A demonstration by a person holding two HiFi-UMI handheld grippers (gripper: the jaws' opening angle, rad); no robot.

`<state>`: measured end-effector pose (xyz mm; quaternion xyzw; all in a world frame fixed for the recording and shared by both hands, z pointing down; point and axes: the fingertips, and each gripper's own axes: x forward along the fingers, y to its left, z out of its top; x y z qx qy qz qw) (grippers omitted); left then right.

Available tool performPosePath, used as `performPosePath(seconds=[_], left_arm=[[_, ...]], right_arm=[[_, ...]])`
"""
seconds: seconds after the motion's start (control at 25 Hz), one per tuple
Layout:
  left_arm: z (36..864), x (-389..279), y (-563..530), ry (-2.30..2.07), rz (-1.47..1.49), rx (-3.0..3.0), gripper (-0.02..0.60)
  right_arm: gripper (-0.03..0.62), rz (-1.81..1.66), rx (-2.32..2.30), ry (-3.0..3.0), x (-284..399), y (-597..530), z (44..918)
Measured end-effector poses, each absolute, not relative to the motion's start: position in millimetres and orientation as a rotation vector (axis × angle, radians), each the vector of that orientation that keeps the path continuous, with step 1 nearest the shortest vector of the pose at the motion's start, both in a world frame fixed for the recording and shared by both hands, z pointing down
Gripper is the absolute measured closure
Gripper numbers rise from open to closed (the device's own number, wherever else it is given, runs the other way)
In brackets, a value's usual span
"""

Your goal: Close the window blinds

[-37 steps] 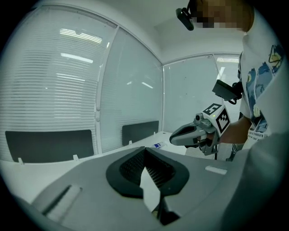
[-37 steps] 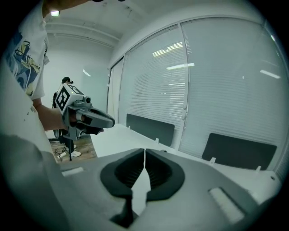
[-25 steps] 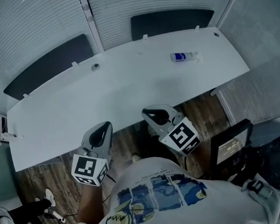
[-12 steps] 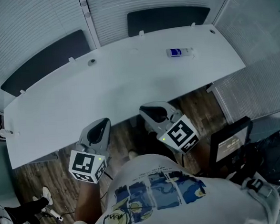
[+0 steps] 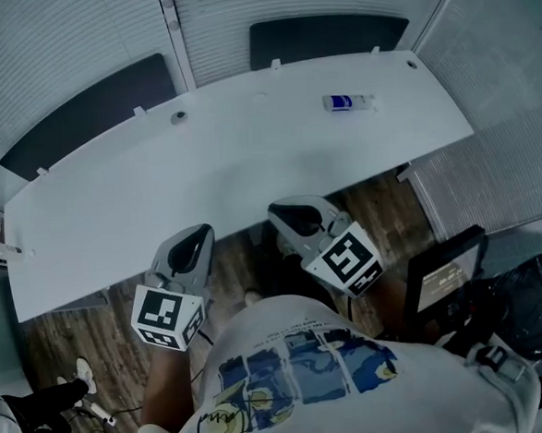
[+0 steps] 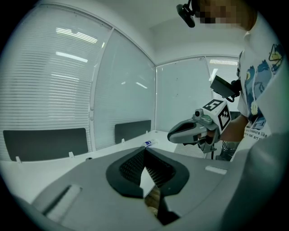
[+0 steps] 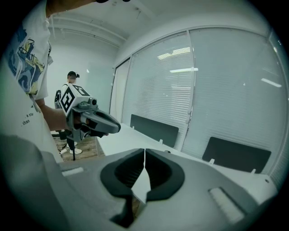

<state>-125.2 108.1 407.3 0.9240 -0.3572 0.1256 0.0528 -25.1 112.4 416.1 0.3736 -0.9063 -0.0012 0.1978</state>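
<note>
Two grippers, the left gripper [image 5: 196,236] and the right gripper [image 5: 287,212], are held side by side but apart, tips at the near edge of the white desk [image 5: 249,166] and bodies over the wood floor [image 5: 94,330]. Each has its jaws pressed together on nothing. The window blinds [image 5: 265,3] cover the glass beyond the desk's far edge, behind two dark panels [image 5: 323,39] standing along that edge. A small bottle [image 5: 346,102] lies near the far right end, well apart from both grippers.
</note>
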Motion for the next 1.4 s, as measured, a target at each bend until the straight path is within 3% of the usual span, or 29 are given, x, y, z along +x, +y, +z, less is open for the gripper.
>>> performPosePath(seconds=[1.4], left_arm=[[417.0, -168.9, 95.9, -1.152, 0.400, 2.767, 0.577]], right_arm=[[0.589, -0.033, 0.944, -2.505, -68.8, 94.0, 425.9]])
